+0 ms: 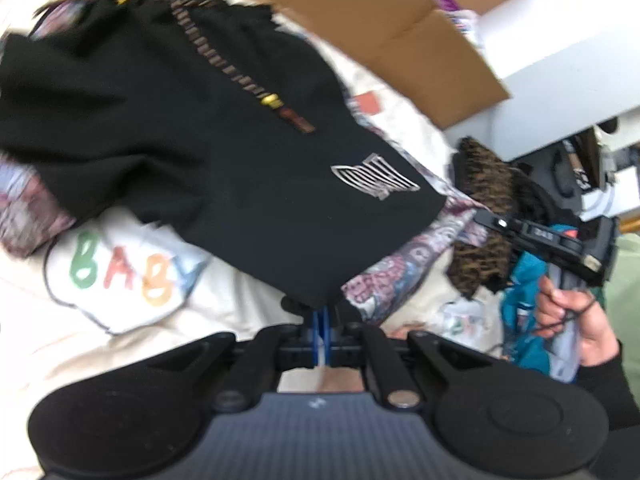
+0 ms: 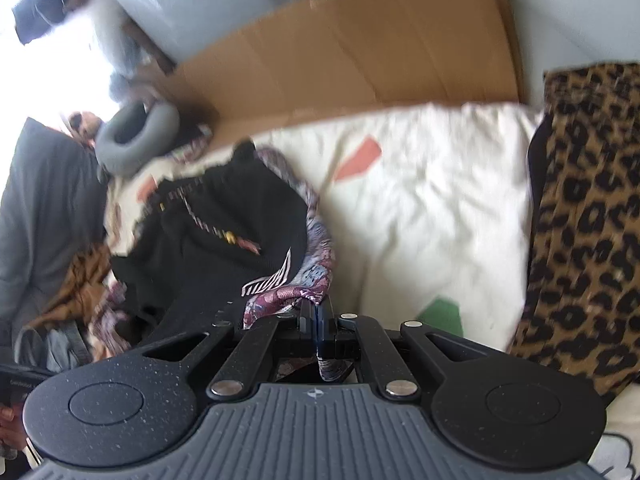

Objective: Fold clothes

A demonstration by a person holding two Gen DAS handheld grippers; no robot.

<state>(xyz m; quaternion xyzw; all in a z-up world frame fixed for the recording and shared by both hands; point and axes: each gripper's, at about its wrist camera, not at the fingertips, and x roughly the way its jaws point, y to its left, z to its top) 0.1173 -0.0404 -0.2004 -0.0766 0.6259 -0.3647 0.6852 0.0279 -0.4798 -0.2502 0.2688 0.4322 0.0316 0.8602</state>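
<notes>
Evidently mid-fold. Left tool [image 1: 322,320] clamped on corner of black garment [image 1: 192,120] with silver emblem; right tool [image 2: 314,316] clamped on edge of paisley-print cloth [image 2: 316,240] lying under it. Both garments spread on cream bedspread [image 2: 432,200], pinched at near corners so hem can be carried together, layers kept aligned. Leopard-print garment [image 2: 588,220] set aside at right, apart. Cardboard sheet [image 2: 360,48] behind bed. Right hand [image 1: 576,312] seen gripping handle in left view.
</notes>
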